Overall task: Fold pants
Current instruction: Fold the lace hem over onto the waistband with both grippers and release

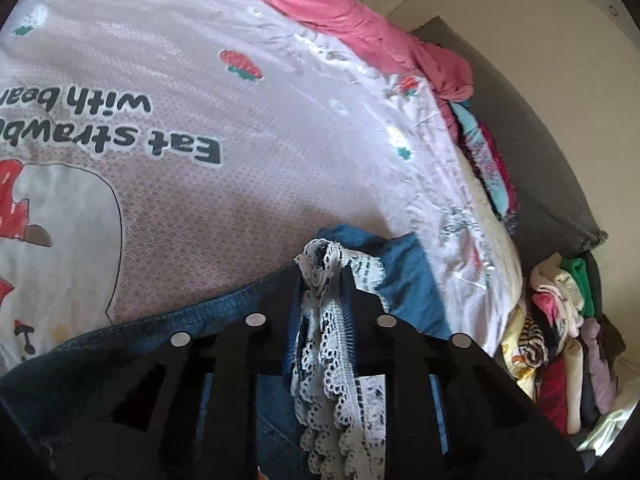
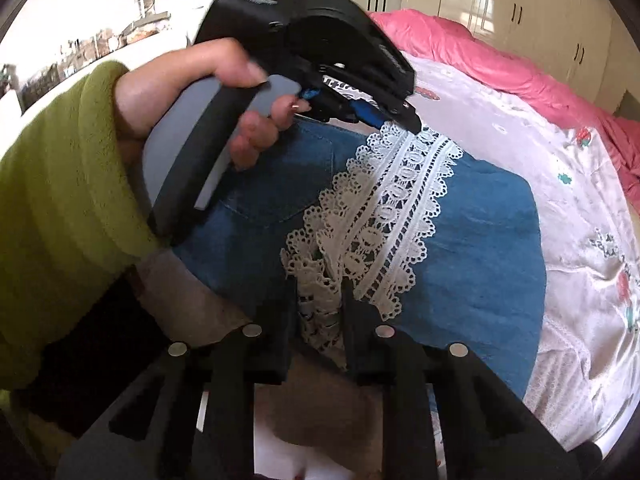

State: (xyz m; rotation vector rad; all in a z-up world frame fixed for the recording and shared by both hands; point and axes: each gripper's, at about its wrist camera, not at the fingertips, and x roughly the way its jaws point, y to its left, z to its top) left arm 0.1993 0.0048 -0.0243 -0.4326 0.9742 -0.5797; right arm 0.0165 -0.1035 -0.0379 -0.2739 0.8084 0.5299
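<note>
**Both tongs clenched on the lace hem of denim pants on the bed**

Black fingers of the right tongs (image 2: 319,296) fill the bottom of the right wrist view, pinched tight on a bunched end of the white lace trim (image 2: 384,216). That trim runs as a wide band across the blue denim pants (image 2: 480,248), which lie on the bed sheet (image 2: 580,216), a pale printed cover with strawberries. At the far end of the lace band, the left tongs (image 2: 414,124) bite its other end, tips closed on the cloth. A hand (image 2: 192,92) in a green fleece sleeve (image 2: 60,208) grips the grey handle of that left tool.

From the left wrist view, the left tongs (image 1: 323,276) are likewise clenched on gathered lace trim (image 1: 324,344), with the denim pants (image 1: 404,276) folded beneath and a stitched seam edge curving off to the left. The bed sheet (image 1: 240,184) carries upside-down lettering reading "Eat" and "with". A pink duvet (image 1: 360,12) lies along the far side of the bed, and a heap of mixed clothes (image 1: 560,340) sits beside the bed at the right.
</note>
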